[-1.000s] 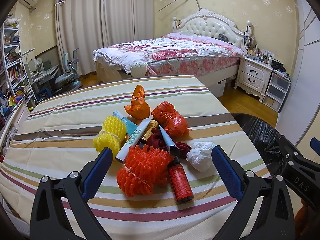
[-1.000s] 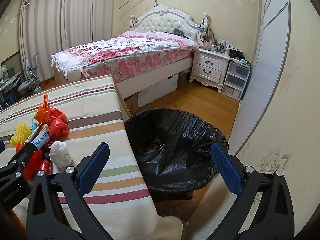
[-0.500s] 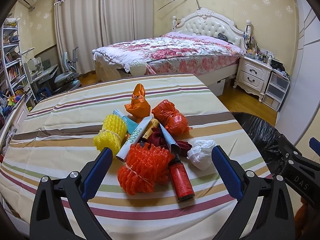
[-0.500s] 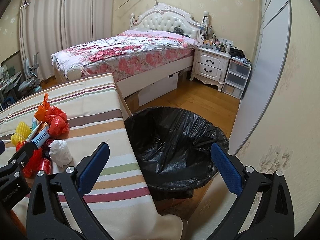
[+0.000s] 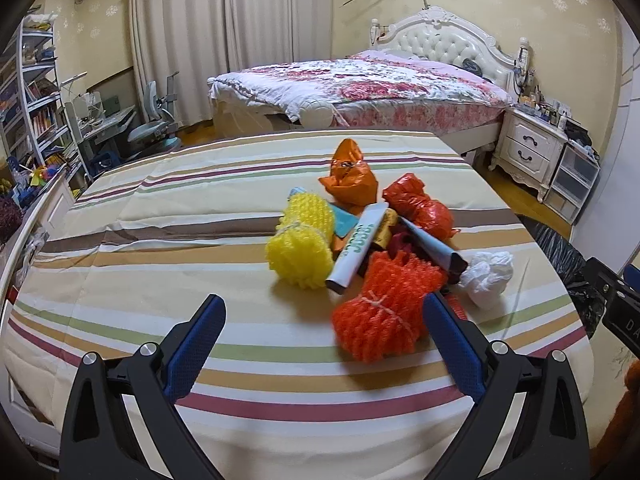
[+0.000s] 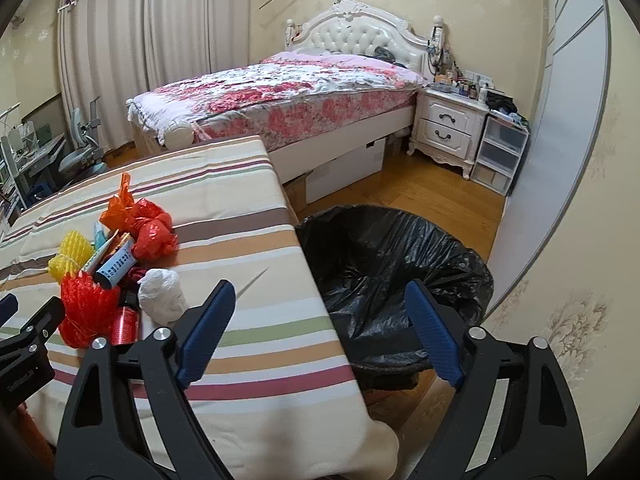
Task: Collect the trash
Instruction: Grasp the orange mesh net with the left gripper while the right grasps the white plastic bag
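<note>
A pile of trash lies on the striped tablecloth (image 5: 168,240): a yellow foam net (image 5: 302,246), an orange foam net (image 5: 384,312), an orange bag (image 5: 352,178), a red bag (image 5: 420,208), a white tube (image 5: 358,248) and a white wad (image 5: 486,274). My left gripper (image 5: 322,308) hangs open in front of the pile, its right finger overlapping the orange net's edge. My right gripper (image 6: 318,292) is over the table's right edge beside the black-lined bin (image 6: 400,264); its jaws are closing with nothing between them. The wad (image 6: 162,292) and a red can (image 6: 125,320) lie to its left.
A bed (image 6: 288,96) with a floral cover stands behind the table, with a white nightstand (image 6: 448,128) and plastic drawers (image 6: 500,152) to its right. A desk chair (image 5: 152,128) and bookshelves (image 5: 28,92) fill the far left. Wooden floor (image 6: 432,188) lies between bed and bin.
My left gripper has slid left, so the pile now sits toward its right finger. The right gripper's jaws have narrowed and it has shifted slightly toward the table.
</note>
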A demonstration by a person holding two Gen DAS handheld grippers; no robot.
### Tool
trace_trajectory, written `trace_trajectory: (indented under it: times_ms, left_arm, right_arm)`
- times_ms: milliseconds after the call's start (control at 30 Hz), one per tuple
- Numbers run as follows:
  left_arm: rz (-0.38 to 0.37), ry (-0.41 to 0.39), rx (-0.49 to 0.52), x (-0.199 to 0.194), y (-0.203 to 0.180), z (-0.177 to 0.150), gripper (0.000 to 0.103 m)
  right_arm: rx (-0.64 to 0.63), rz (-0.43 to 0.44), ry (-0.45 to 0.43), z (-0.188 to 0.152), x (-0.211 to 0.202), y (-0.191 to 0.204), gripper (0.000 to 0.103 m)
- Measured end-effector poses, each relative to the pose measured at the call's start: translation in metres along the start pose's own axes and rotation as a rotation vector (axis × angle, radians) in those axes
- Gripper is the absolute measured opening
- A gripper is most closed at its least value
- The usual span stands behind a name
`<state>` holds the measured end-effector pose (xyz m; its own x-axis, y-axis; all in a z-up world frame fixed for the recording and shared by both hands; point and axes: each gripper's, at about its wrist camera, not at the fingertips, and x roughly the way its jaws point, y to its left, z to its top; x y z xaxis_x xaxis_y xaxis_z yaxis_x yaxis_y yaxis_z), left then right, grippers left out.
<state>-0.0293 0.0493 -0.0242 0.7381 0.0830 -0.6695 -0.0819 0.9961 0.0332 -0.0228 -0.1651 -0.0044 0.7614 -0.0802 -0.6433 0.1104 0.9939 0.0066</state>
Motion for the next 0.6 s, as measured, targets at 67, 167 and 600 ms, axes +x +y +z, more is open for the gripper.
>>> trace_trajectory:
  times_ms: [67, 167, 600]
  left_arm:
    - [0.01, 0.004, -0.011, -0.001, 0.009, -0.001, 0.095]
    - [0.024, -0.001, -0.024, -0.005, 0.019, -0.003, 0.087]
    - [-0.069, -0.015, 0.053, -0.001, -0.008, 0.005, 0.079]
  right_arm:
    - [-0.012, 0.018, 0.008, -0.001, 0.002, 0.008, 0.081]
    - [-0.04, 0.036, 0.011, -0.002, 0.004, 0.022, 0.08]
    - [-0.041, 0.026, 0.018, -0.002, 0.005, 0.019, 0.08]
